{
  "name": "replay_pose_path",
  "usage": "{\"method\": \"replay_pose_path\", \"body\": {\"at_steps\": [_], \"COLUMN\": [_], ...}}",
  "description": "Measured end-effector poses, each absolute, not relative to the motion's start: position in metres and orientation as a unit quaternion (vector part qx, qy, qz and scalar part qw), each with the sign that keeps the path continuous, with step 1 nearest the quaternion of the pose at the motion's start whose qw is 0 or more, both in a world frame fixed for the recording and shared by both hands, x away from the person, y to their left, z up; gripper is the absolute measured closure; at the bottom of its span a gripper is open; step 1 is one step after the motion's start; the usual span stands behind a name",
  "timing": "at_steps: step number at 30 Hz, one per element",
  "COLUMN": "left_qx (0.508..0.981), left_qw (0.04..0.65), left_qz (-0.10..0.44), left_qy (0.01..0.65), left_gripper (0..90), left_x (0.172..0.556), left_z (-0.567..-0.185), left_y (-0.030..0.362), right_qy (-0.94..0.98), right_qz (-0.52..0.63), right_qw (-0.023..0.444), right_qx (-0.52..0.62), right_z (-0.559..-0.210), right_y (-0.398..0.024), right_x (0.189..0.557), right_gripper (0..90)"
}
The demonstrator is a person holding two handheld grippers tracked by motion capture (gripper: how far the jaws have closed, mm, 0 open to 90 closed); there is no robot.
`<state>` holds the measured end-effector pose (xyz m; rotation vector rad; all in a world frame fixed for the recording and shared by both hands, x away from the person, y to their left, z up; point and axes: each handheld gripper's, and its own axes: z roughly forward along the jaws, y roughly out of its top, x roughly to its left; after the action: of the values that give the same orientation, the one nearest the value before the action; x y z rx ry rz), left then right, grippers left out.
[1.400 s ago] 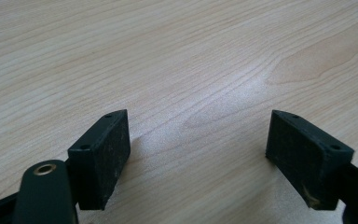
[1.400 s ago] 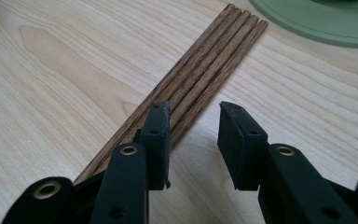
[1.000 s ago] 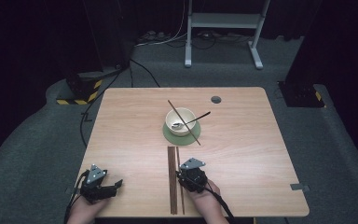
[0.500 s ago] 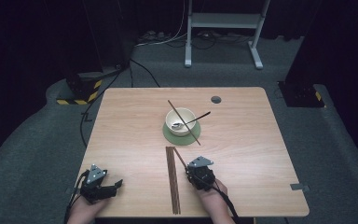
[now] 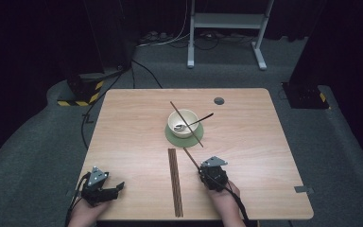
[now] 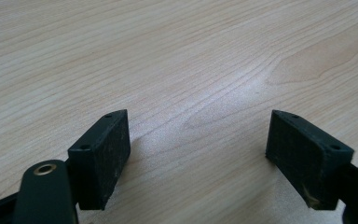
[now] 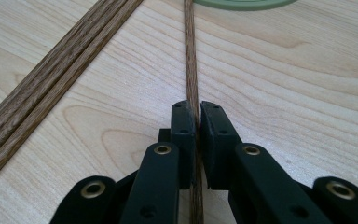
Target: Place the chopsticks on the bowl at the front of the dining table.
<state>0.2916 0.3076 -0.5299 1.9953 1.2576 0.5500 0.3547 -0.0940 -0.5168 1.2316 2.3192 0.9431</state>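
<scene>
Pretty dark room overall. A light wooden table with rounded corners [image 5: 123, 123] sits on grey carpet flooring [image 5: 38, 156]. Behind it there's a white metal stand frame [image 5: 227, 28], black cables [image 5: 156, 40] on the floor, and a yellow-and-black striped hazard block [image 5: 78, 97] off left.

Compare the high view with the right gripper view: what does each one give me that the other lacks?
The high view alone gives the white bowl with its spoon, a chopstick across the bowl, and the left gripper resting open on the table.

The right gripper view alone gives the grip itself: the jaws pinch the single chopstick.

Both show the right gripper, that chopstick, the chopstick pair beside it and the green coaster.
</scene>
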Motion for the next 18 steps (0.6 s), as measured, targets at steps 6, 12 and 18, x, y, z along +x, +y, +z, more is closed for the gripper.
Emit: {"method": "replay_pose_path", "body": {"at_steps": [6, 12, 18], "left_qx": [0.771, 0.773, 0.771], "left_qw": [0.352, 0.351, 0.352], "left_qz": [0.213, 0.212, 0.213], "left_qy": [0.486, 0.485, 0.487], "left_gripper": [21.8, 21.8, 21.9], "left_x": [0.2917, 0.2920, 0.2915], "left_z": [-0.5299, -0.5297, -0.5298], "left_y": [0.3076, 0.3079, 0.3075], "right_qy": [0.821, 0.824, 0.825], "right_qz": [0.329, 0.323, 0.322], "right_qw": [0.180, 0.185, 0.187], "right_qx": [0.431, 0.428, 0.426], "right_z": [-0.5169, -0.5162, -0.5153], "right_y": [-0.0916, -0.0909, -0.0941], "right_x": [0.3539, 0.3535, 0.3552], "right_gripper": [78.7, 84.2, 84.5]}}
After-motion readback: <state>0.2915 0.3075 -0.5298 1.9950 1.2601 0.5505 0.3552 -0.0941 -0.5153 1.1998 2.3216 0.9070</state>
